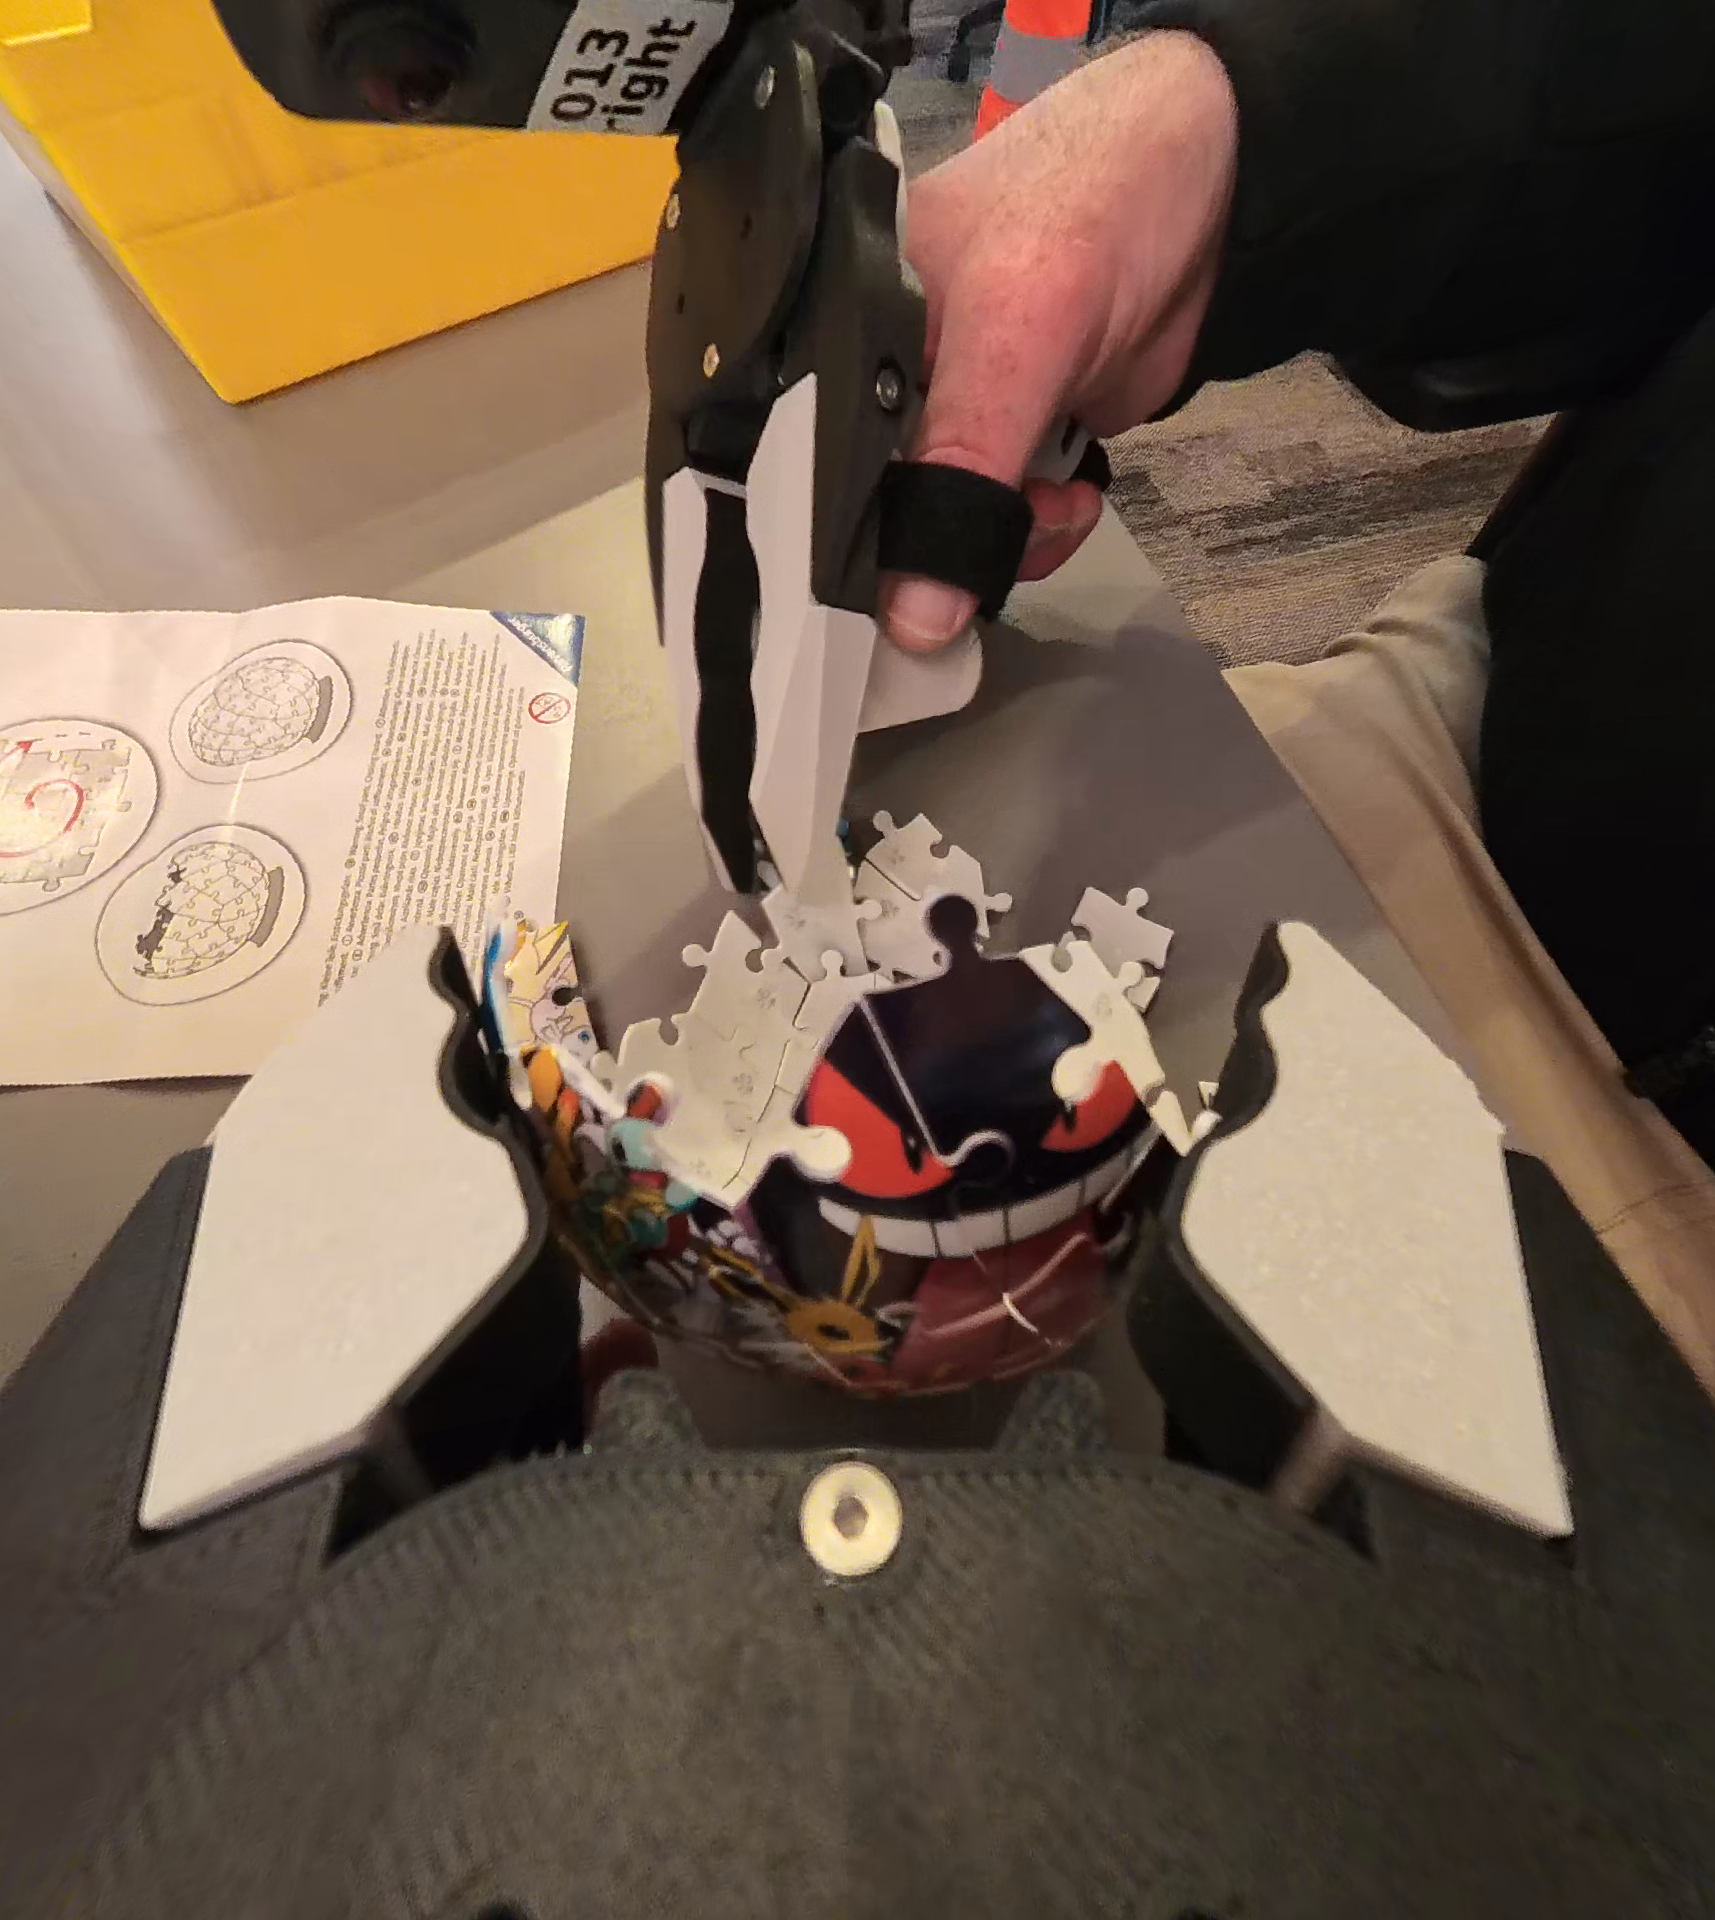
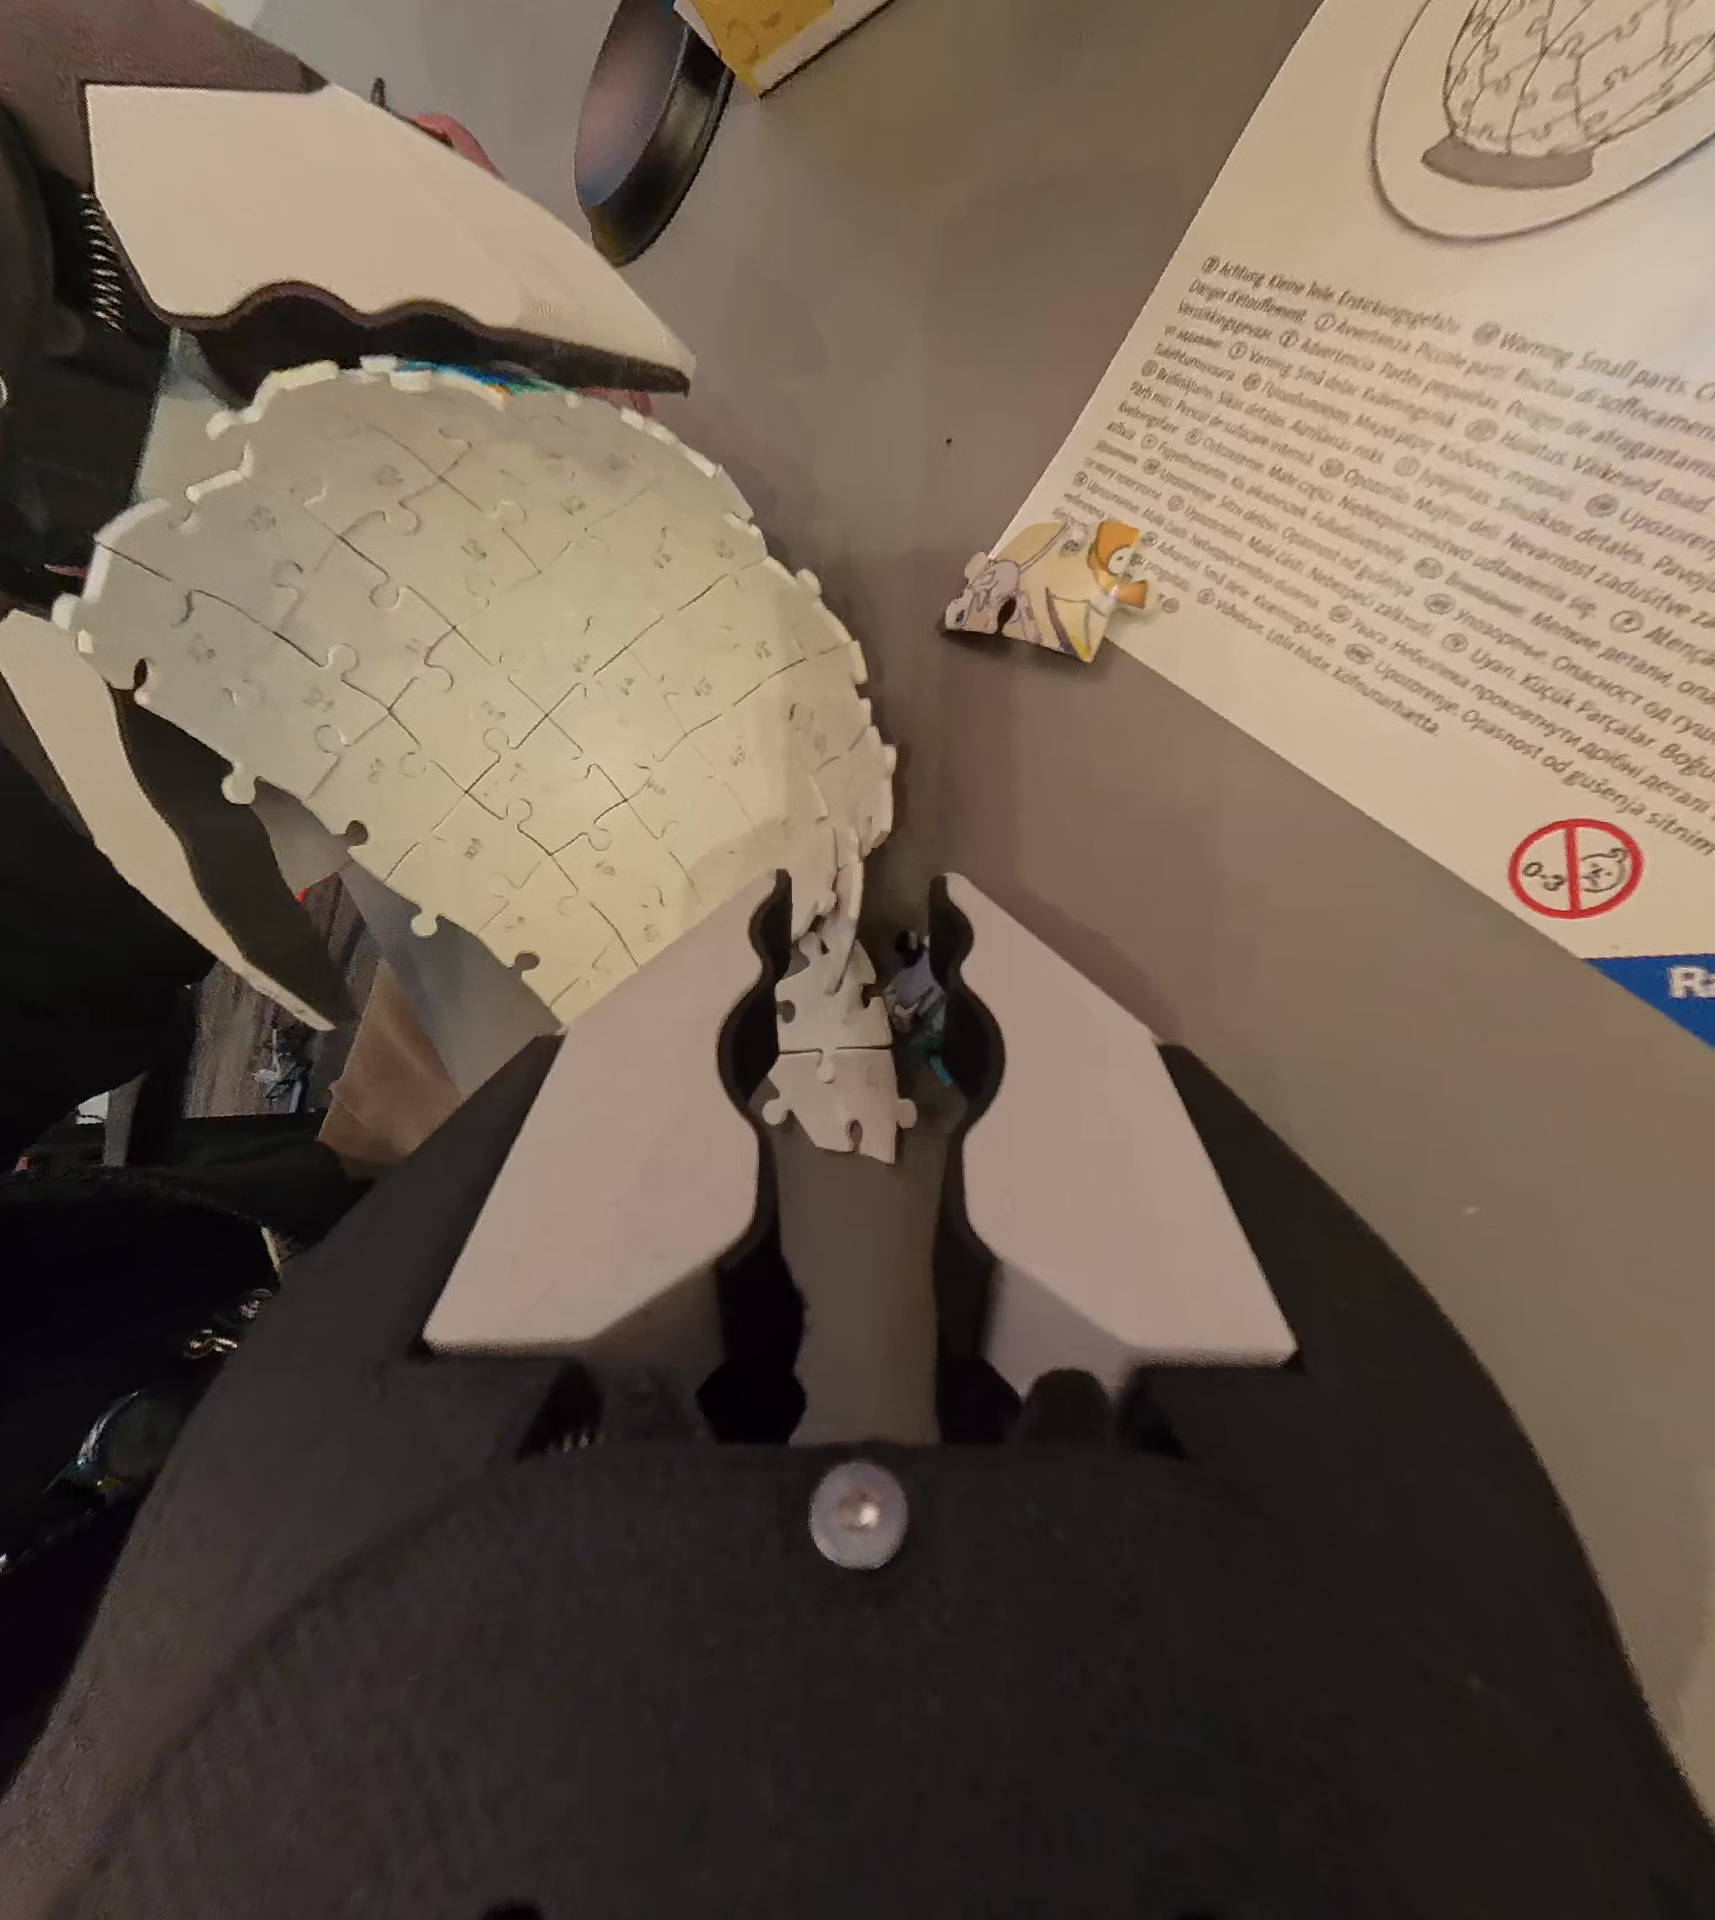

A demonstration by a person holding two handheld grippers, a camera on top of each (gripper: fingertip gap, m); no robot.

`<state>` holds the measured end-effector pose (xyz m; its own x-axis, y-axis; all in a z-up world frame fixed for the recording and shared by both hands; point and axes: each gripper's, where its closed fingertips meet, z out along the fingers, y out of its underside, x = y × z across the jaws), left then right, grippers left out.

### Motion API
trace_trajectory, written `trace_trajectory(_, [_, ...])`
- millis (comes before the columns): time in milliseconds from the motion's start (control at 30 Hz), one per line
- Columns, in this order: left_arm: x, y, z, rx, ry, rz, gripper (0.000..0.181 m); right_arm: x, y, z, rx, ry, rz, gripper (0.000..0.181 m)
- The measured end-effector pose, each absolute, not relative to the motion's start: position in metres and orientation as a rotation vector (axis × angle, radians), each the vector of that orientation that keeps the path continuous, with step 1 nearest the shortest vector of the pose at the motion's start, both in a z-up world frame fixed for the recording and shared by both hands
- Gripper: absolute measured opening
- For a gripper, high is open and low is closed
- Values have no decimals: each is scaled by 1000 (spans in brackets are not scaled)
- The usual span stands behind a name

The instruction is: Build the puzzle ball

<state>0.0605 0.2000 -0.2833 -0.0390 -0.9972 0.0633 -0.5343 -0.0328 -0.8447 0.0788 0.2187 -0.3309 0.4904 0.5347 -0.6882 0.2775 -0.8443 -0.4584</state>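
The half-built puzzle ball (image 1: 946,1143) is a bowl-shaped shell, printed with cartoon figures outside and white inside (image 2: 520,644). My left gripper (image 1: 858,987) is shut on it, one finger on each side, holding it over the grey table. My right gripper (image 2: 858,920) comes down from above and is shut on a white puzzle piece (image 2: 837,1049) at the shell's jagged upper rim. In the left wrist view its tips (image 1: 765,894) pinch that rim piece (image 1: 811,920). A loose printed piece (image 2: 1040,603) lies on the table by the instruction sheet.
The folded instruction sheet (image 1: 209,810) lies left of the ball and also shows in the right wrist view (image 2: 1455,499). A yellow box (image 1: 313,239) stands at the back left. A black round stand (image 2: 655,145) lies beyond the ball. The table edge (image 1: 1352,831) and a person's leg are at the right. The grippers' ends are close to 7 cm from one another.
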Motion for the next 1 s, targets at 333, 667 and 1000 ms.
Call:
trace_trajectory(333, [56,200,-286,-1655,1676,-907,133,65,226,-341,-2461,-794,1183,3])
trace_trajectory(667, [43,201,-285,-1713,1702,-817,130,43,227,-344,-2465,-898,1198,7])
trace_trajectory(1000, [35,203,-290,-1764,1731,-738,128,63,231,-324,-2404,-977,1078,15])
